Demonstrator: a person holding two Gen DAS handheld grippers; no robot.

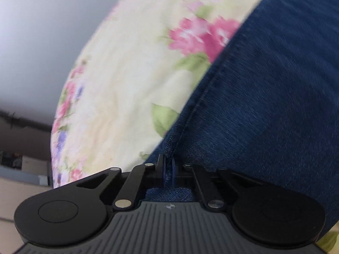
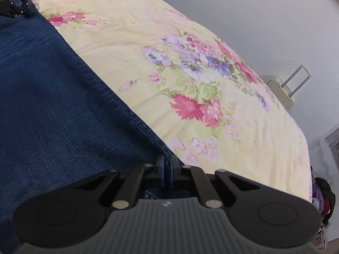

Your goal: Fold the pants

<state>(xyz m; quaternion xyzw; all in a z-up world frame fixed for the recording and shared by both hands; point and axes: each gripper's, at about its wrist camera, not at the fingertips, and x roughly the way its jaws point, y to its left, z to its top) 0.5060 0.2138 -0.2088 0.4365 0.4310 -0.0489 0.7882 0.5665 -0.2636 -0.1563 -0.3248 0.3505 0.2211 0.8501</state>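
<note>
Dark blue denim pants point(image 2: 53, 97) lie on a bed with a yellow floral cover point(image 2: 190, 63). My right gripper point(image 2: 167, 167) is shut on the stitched side edge of the pants, denim pinched between the pads. My left gripper point(image 1: 168, 165) is shut on the seamed edge of the pants point(image 1: 264, 95) too, the cloth running up and right from it. The left gripper also shows in the right wrist view point(image 2: 14, 0) at the far top left, on the pants' far end.
The floral bed cover point(image 1: 127, 74) spreads left of the pants in the left wrist view. A pale suitcase point(image 2: 281, 91) with raised handle stands against the white wall beyond the bed. A pile of clothes point(image 2: 322, 201) lies at the bed's right corner.
</note>
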